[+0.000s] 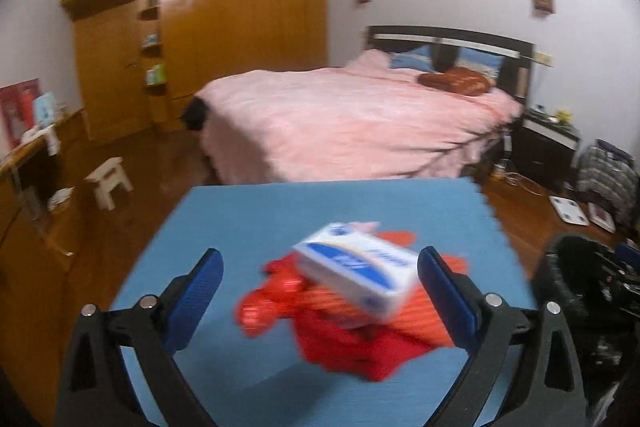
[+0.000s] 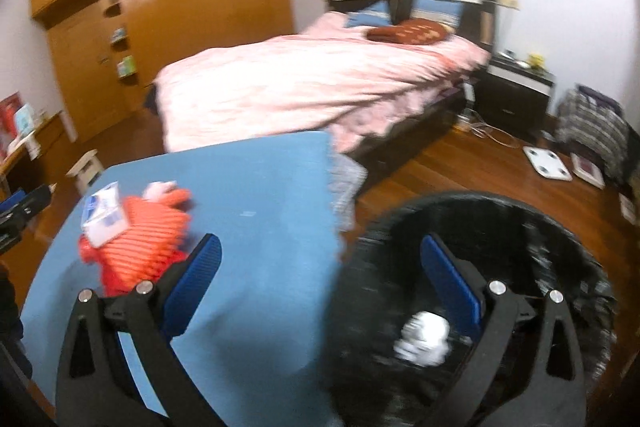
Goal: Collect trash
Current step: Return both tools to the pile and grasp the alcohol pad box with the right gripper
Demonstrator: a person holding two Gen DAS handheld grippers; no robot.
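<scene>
On the blue mat (image 1: 248, 215) lies a heap of red and orange wrappers (image 1: 336, 331) with a white and blue carton (image 1: 356, 267) on top. My left gripper (image 1: 320, 267) is open above the heap, its fingers either side of the carton without touching it. In the right wrist view the same carton (image 2: 102, 213) and orange wrappers (image 2: 140, 247) lie at the left of the mat (image 2: 256, 195). My right gripper (image 2: 320, 255) is open over the mat's right edge and the black bin (image 2: 560, 267). A crumpled white paper (image 2: 424, 341) lies inside the bin.
A bed with a pink cover (image 1: 352, 119) stands beyond the mat. A wooden wardrobe (image 1: 208, 27) fills the back left. A small white stool (image 1: 108, 183) stands on the floor at left. A dark nightstand (image 2: 516, 95) and a white scale (image 2: 548, 163) are at right.
</scene>
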